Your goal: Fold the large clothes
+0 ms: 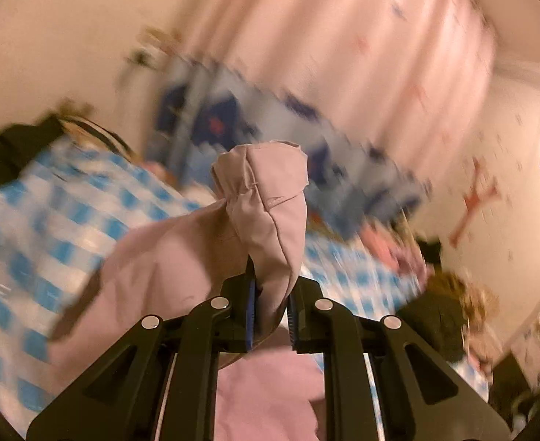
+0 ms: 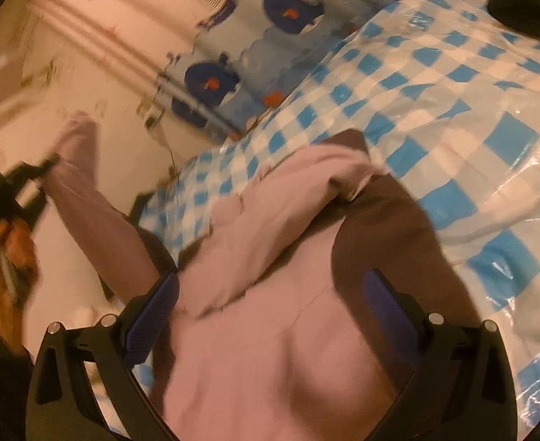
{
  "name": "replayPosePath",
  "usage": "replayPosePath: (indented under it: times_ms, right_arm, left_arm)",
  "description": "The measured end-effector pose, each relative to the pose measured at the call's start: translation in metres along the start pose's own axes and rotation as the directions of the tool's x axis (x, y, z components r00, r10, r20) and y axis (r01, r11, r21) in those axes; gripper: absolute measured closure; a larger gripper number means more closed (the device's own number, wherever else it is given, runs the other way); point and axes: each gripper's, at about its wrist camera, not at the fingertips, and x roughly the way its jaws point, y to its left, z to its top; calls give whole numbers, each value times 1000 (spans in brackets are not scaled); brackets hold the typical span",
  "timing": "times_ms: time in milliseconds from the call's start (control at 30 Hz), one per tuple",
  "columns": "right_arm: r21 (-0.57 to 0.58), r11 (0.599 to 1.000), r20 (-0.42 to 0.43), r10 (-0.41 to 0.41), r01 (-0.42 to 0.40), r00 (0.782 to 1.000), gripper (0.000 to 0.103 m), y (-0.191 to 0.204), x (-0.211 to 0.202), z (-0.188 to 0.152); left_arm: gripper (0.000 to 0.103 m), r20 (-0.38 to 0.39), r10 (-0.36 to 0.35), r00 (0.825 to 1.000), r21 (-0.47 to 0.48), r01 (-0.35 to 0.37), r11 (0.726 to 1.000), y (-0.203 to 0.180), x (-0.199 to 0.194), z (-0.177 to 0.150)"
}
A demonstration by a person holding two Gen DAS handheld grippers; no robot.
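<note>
A large pale pink garment (image 2: 270,330) lies bunched on a blue-and-white checked plastic table cover (image 2: 435,84). My left gripper (image 1: 272,294) is shut on a hemmed end of the pink garment (image 1: 270,205) and holds it lifted above the table. In the right wrist view the left gripper (image 2: 49,163) shows at far left, with the garment stretched up to it. My right gripper (image 2: 273,294) is open, its blue-padded fingers (image 2: 156,316) spread wide over the garment's body, with cloth lying between them.
A blue cartoon-print sheet (image 2: 270,36) hangs behind the table below pink curtains (image 1: 380,55). Dark items (image 1: 435,316) sit at the table's right edge and a dark object (image 1: 9,150) at its far left. The wall (image 1: 490,202) has stickers.
</note>
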Motion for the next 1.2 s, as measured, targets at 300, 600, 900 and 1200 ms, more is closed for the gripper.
replayPosePath:
  times_ms: [300,600,900,1200]
  right_arm:
    - [180,982,48,57,-64,997,6,-36,-19,20]
    - [285,953,91,76,-100,993,6,-59,-30,26]
    - [-70,997,129,43,-34,991,6,15,-31,47]
    - [-400,906,-167,-225,142,960,6,49,152,74]
  left_arm:
    - [91,-355,5,935,80,25,996,-52,163,-157]
    - [53,-547,28,837,126,49,991,-60,206,-231]
    - [39,-310,66,948,107,-35,994,-12,101,-156]
    - [39,-328,219,919,-116,-270,956,166,87,-142]
